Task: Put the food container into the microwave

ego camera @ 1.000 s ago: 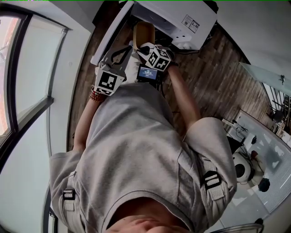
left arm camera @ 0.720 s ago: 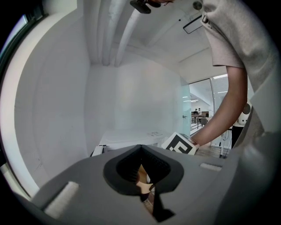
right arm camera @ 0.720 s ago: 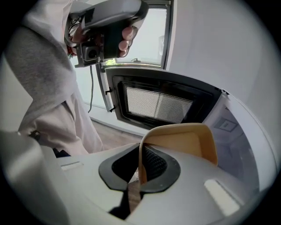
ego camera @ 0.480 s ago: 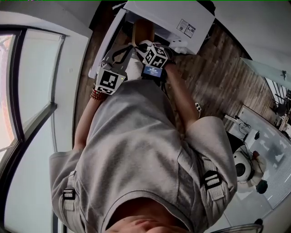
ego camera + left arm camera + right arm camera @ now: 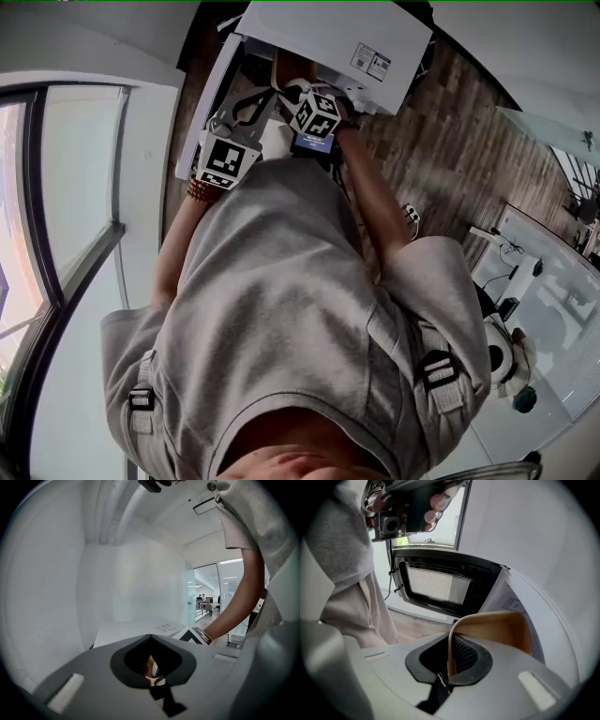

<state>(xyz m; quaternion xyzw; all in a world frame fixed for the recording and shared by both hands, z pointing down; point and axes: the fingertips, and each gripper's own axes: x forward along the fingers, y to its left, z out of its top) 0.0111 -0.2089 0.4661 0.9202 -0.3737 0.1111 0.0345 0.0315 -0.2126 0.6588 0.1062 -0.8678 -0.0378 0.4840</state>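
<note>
- The right gripper [image 5: 450, 662] has its jaws closed on one thin wall of the tan food container [image 5: 497, 630]. The pinch on the rim keeps the container upright and leaves its open top clear.
- The left gripper [image 5: 151, 671] has its jaws nearly together, with a tan sliver between them. I take this for the container's other edge, which would make it a two-sided carry for steadiness.
- The container hangs just in front of the white microwave [image 5: 328, 33]. It is not yet inside, by my reading.
- The microwave door [image 5: 436, 585] is swung wide to the left, so the mouth is free. The next move looks like a level push forward, clear of the door edge.
- No view shows the surface under the microwave.
- Wooden floor [image 5: 441, 141] runs to the right, a tall window [image 5: 66, 206] is on the left, and a glass partition [image 5: 206, 602] is far off.
</note>
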